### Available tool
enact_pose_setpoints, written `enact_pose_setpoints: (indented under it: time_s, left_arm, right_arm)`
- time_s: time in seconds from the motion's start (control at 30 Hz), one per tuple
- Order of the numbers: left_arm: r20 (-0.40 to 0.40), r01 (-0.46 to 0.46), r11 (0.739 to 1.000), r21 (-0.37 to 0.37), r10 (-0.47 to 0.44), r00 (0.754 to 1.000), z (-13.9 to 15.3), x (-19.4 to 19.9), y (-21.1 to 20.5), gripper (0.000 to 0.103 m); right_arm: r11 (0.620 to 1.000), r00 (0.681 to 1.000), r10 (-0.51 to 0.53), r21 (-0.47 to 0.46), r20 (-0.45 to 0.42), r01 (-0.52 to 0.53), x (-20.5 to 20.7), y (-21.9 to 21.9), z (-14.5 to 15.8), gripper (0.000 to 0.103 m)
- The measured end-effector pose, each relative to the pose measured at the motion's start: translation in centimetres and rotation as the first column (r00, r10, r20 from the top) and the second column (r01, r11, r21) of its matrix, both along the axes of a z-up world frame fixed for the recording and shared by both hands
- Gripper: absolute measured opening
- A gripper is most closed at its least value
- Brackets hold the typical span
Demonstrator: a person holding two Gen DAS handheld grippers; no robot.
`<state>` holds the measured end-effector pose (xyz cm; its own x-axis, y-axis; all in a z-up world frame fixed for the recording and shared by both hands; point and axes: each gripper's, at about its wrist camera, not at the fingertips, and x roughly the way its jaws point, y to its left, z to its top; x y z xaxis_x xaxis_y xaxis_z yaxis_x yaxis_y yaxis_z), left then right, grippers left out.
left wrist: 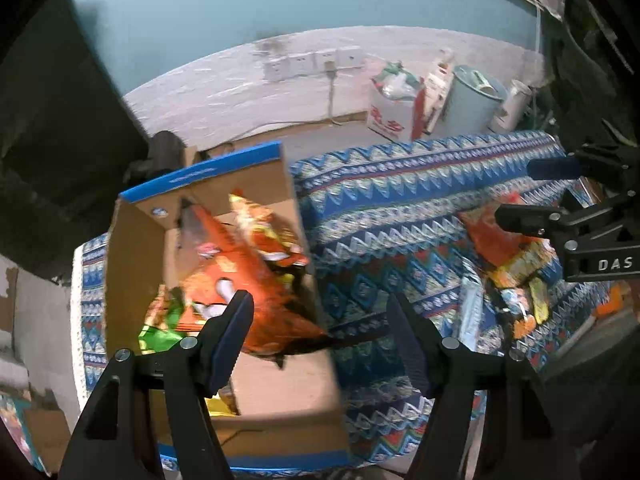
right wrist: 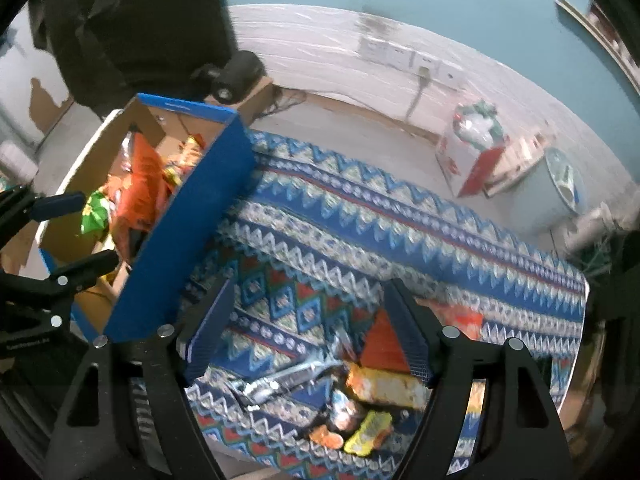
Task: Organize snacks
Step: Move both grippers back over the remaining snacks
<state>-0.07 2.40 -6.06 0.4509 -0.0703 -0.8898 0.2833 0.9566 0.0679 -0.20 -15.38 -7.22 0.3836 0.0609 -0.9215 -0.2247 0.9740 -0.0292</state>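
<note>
A cardboard box (left wrist: 280, 396) with blue outer walls (right wrist: 188, 216) stands on the patterned cloth and holds several snack bags, among them a large orange bag (left wrist: 244, 276) and a green one (left wrist: 160, 332). My left gripper (left wrist: 320, 324) is open above the box's right wall, empty. A pile of loose snack bags (right wrist: 376, 392) lies on the cloth, also in the left wrist view (left wrist: 512, 264). My right gripper (right wrist: 308, 320) is open just above that pile, empty. It shows at the right in the left wrist view (left wrist: 516, 192).
The patterned blue cloth (right wrist: 400, 216) covers the table. Beyond it on the floor stand a red and white carton (left wrist: 392, 108), a pale round bin (left wrist: 472, 96) and a wall with sockets (left wrist: 316, 60). A dark object (right wrist: 236, 72) sits behind the box.
</note>
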Motion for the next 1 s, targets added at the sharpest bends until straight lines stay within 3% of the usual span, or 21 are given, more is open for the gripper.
enact_pose_setpoints:
  time_s: [0.53, 1.0]
  left_arm:
    - [-0.072, 0.201, 0.979, 0.045, -0.198, 0.978, -3.5, -2.8, -7.6, 0.07]
    - [-0.154, 0.235, 0.97, 0.055, -0.224, 0.962, -7.1, -3.8, -9.8, 0.07]
  right_arm:
    - [0.985, 0.976, -0.174, -0.022, -0.134, 0.172, -5.7, -5.8, -5.7, 0.077]
    - [0.97, 0.936, -0.244, -0.063, -0.256, 0.236, -7.4, -7.4, -11.3, 0.077]
